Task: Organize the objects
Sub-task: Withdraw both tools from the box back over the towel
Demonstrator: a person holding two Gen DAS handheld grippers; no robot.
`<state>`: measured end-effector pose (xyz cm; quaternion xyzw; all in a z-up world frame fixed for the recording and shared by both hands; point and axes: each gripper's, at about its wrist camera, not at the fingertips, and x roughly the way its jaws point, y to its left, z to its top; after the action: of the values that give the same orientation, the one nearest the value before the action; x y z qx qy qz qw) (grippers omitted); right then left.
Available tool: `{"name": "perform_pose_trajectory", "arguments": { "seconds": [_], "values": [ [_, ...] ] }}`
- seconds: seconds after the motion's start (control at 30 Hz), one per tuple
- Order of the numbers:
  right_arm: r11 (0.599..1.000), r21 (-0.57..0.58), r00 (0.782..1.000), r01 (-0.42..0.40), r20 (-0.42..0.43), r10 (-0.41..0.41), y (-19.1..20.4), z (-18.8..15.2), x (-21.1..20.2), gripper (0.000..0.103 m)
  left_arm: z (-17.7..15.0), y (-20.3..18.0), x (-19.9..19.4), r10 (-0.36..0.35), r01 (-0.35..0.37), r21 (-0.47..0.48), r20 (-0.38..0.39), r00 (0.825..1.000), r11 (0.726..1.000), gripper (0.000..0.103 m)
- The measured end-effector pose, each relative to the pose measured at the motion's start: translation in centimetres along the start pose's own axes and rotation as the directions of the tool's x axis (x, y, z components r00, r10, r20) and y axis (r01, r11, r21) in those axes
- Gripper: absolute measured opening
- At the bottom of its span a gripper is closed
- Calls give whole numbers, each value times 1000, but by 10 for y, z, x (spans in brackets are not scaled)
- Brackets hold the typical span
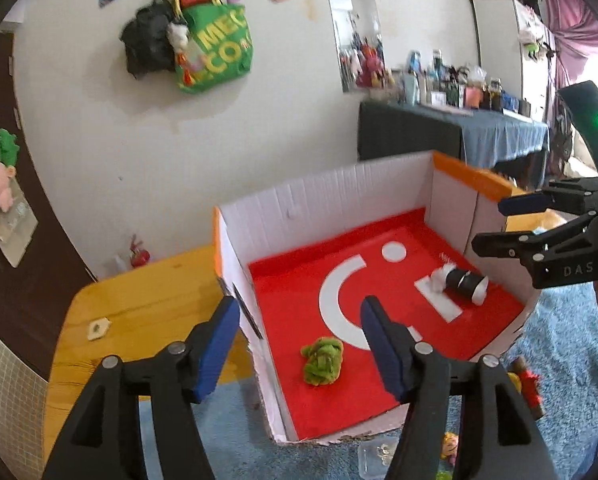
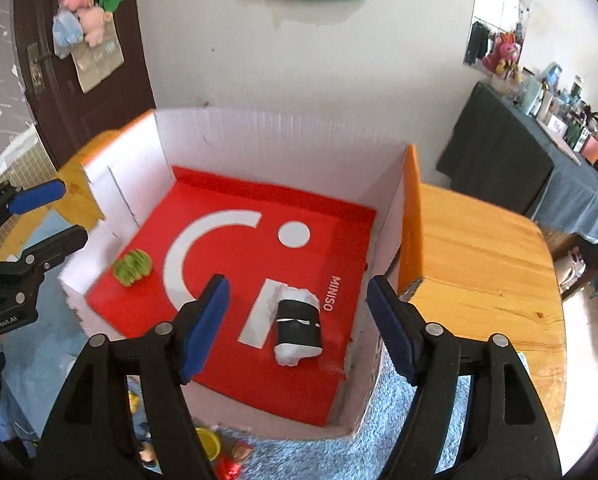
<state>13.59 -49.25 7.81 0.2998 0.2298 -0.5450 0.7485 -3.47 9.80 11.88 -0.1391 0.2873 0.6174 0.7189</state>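
A white cardboard box (image 1: 319, 196) (image 2: 275, 136) with a red floor stands on the blue carpet. A green plush toy (image 1: 323, 360) (image 2: 132, 267) lies in it on the left side. A black-and-white plush roll (image 1: 461, 280) (image 2: 298, 325) lies on the right side. My left gripper (image 1: 299, 340) is open and empty, held above the box's near left corner, just over the green toy; it also shows in the right wrist view (image 2: 55, 216). My right gripper (image 2: 297, 320) is open and empty above the black-and-white roll; it also shows in the left wrist view (image 1: 495, 222).
A wooden table (image 1: 147, 304) (image 2: 487, 272) stands behind and beside the box. Small toys (image 1: 527, 388) (image 2: 219, 452) and a clear plastic case (image 1: 375, 456) lie on the carpet in front of the box. A cloth-covered table with clutter (image 1: 459, 128) stands by the wall.
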Motion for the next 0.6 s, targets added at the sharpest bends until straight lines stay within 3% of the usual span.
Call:
{"name": "perform_pose_trajectory", "arguments": {
  "seconds": [0.4, 0.6],
  "values": [
    [998, 59, 989, -33, 143, 25, 8, -9, -72, 88, -2, -2, -73, 43, -34, -72, 138, 990, 997, 94],
    [999, 35, 978, 36, 204, -42, 21, -31, -99, 94, -18, -2, -98, 56, -35, -133, 162, 985, 991, 102]
  ]
}}
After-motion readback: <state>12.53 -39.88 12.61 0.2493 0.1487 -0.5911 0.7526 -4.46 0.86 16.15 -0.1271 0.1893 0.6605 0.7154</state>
